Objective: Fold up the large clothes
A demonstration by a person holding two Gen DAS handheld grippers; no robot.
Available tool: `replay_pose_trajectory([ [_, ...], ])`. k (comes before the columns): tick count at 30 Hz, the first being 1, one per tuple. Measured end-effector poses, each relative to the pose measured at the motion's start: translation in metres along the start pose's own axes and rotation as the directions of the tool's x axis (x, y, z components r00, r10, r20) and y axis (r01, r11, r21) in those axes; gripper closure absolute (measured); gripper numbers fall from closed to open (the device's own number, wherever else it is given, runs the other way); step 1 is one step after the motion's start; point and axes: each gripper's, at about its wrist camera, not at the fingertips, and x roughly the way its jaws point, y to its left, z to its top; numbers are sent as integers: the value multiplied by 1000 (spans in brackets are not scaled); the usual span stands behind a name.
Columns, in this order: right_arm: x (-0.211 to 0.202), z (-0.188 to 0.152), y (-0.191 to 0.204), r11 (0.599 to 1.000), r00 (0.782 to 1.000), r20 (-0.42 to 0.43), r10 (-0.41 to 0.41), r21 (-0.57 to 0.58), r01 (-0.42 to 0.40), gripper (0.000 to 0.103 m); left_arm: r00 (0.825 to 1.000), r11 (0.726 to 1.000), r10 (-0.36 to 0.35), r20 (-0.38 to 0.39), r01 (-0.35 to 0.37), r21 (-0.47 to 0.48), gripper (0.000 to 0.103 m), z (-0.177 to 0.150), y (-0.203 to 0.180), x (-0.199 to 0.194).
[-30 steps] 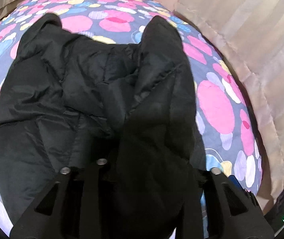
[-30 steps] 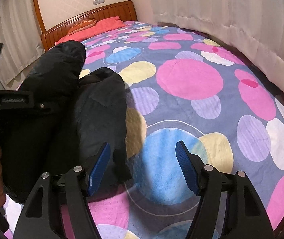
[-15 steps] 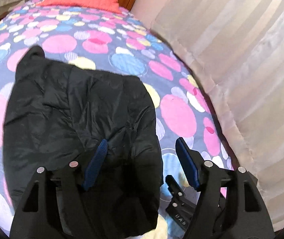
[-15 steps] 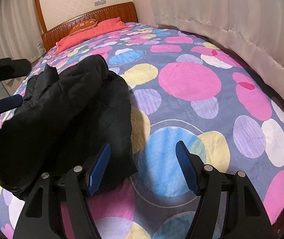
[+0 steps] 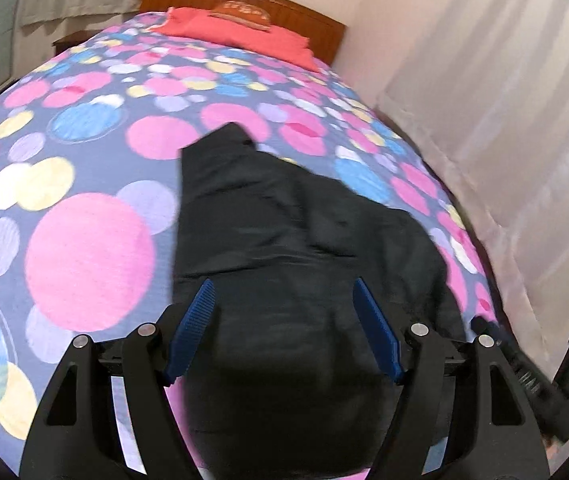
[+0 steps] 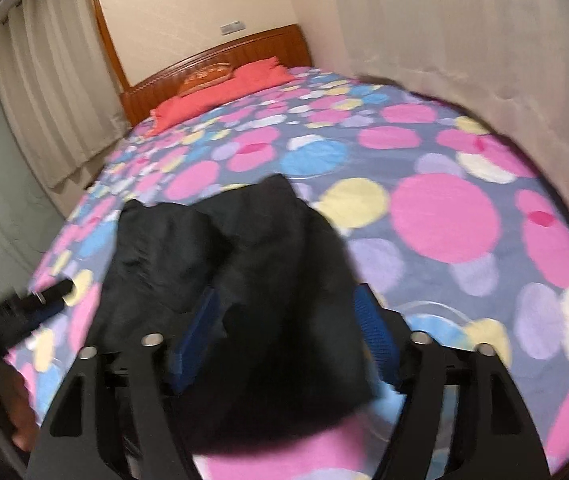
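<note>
Both grippers hung over the black jacket (image 5: 284,240), which lay bunched on the spotted bedspread (image 5: 84,256) just ahead of and beneath them. The left gripper (image 5: 284,300) was released, pads clear of the cloth. The right gripper (image 6: 288,304) was opening, jacket between its jaws, ungripped.

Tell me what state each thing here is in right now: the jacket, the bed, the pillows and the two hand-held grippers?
Black jacket: lying folded and bunched on the bedspread, not gripped.
Bedspread: spread flat over the bed.
Red pillows: lying at the headboard.
Left hand-held gripper: open, blue pads clear of the jacket below.
Right hand-held gripper: jaws opening, jacket between them; blur hides whether the pads touch it.
Curtains: drawn closed.
</note>
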Motion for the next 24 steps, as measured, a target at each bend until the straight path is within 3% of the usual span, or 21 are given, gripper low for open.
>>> replay_pose_trajectory([
  [3,23,8,15,999,997,-63,38,-5,-38,26,1000,1000,16,0,-16,-26,27,-2,19,3],
  [10,68,1,29,1000,985,-173,8,-28,-13,28,999,996,-11,-45,7,-87,26,-20,47,19],
  [11,68,0,28,1000,985,-172,17,-24,-21,56,998,996,-23,-53,18,-87,26,-23,47,23],
  [12,70,-1,28,999,983,-181,32,-24,-37,70,998,996,-32,-55,27,-86,25,-25,48,24],
  [14,72,1,24,998,980,-191,55,-29,-62,87,997,995,-50,-52,46,-83,25,-28,47,26],
  [17,70,5,9,998,983,-174,55,-17,-58,94,996,993,-81,-45,77,-84,25,-29,41,27],
  [21,81,4,-16,1000,981,-192,23,-3,-24,95,993,994,-99,-62,96,-44,24,-31,24,40],
  [23,88,-1,-22,1000,977,-211,17,-6,-19,95,995,998,-65,-74,64,-8,24,-33,12,50],
  [24,93,-4,-25,1000,975,-222,8,-16,-12,95,997,999,-9,-76,12,41,24,-35,1,57],
])
